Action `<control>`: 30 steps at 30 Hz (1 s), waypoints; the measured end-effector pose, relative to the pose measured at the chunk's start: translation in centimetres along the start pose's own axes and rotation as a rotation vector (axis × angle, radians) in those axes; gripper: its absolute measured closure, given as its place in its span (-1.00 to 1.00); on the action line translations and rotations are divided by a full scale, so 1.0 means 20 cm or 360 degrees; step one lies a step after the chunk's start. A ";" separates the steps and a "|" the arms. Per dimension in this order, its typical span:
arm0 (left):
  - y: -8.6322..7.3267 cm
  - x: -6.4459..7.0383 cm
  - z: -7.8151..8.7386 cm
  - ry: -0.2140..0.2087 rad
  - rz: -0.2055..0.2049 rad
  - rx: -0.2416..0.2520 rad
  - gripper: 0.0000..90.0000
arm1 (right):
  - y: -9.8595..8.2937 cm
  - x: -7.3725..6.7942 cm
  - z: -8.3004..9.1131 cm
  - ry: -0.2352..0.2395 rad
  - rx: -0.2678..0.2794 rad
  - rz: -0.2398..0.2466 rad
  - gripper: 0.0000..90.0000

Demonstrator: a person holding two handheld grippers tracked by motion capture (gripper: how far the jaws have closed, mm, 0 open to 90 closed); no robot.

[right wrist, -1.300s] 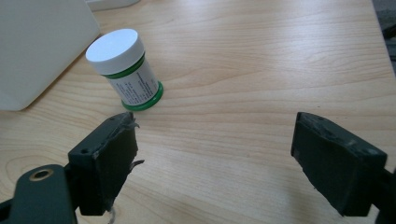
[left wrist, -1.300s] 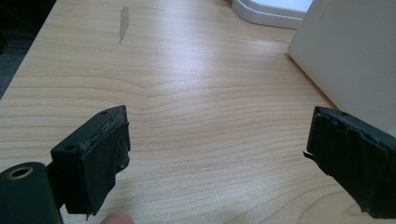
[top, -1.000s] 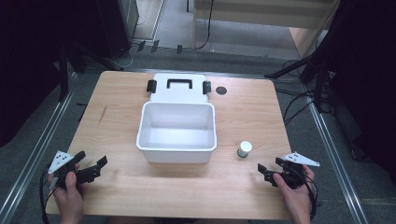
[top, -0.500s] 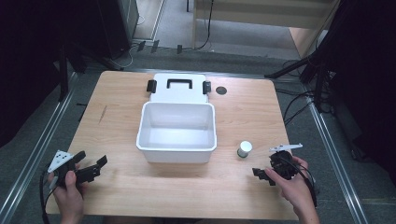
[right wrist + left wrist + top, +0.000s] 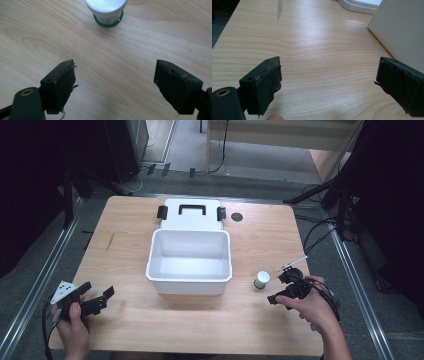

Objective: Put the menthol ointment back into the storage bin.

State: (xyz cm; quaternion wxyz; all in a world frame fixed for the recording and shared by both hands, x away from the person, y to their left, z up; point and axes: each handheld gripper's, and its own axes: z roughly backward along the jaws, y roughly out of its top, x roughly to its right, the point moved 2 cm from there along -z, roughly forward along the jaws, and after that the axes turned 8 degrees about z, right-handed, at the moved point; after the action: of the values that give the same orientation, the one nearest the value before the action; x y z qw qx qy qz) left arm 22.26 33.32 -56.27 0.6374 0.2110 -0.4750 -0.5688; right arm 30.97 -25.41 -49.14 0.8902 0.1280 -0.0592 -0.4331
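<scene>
I take the white box as my landmark: it stands open in the middle of the wooden table, and its lid, with a black handle and two black clasps, lies flat just behind it, touching its far wall. To the right of the box, near its front right corner but apart from it, stands a small white bottle with a green band at its base. My right gripper sits just right of that bottle, pointed at it, with its jaws spread wide and holding nothing; in the right gripper view the bottle stands upright ahead of the gap. My left gripper is well left of the box, near the table's front edge, its jaws likewise spread wide over bare wood.
</scene>
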 end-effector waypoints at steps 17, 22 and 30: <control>0.00 0.00 0.00 0.0009 -0.0001 -0.0002 -0.85 | 0.21 -0.02 0.01 -0.0053 -0.0230 0.0062 -0.66; 0.00 0.00 0.00 0.0006 -0.0004 -0.0001 -0.85 | 0.25 -0.04 0.01 -0.0068 -0.0256 0.0049 -0.65; 0.00 0.00 0.00 0.0010 -0.0005 -0.0009 -0.85 | 0.30 -0.02 0.01 -0.0074 -0.0277 0.0008 -0.61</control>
State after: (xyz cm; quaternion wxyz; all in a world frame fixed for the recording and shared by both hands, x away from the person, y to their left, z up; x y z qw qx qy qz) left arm 22.28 33.31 -56.27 0.6386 0.2117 -0.4712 -0.5704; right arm 35.23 -21.53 -47.25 0.8975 0.0400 -0.0422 -0.4372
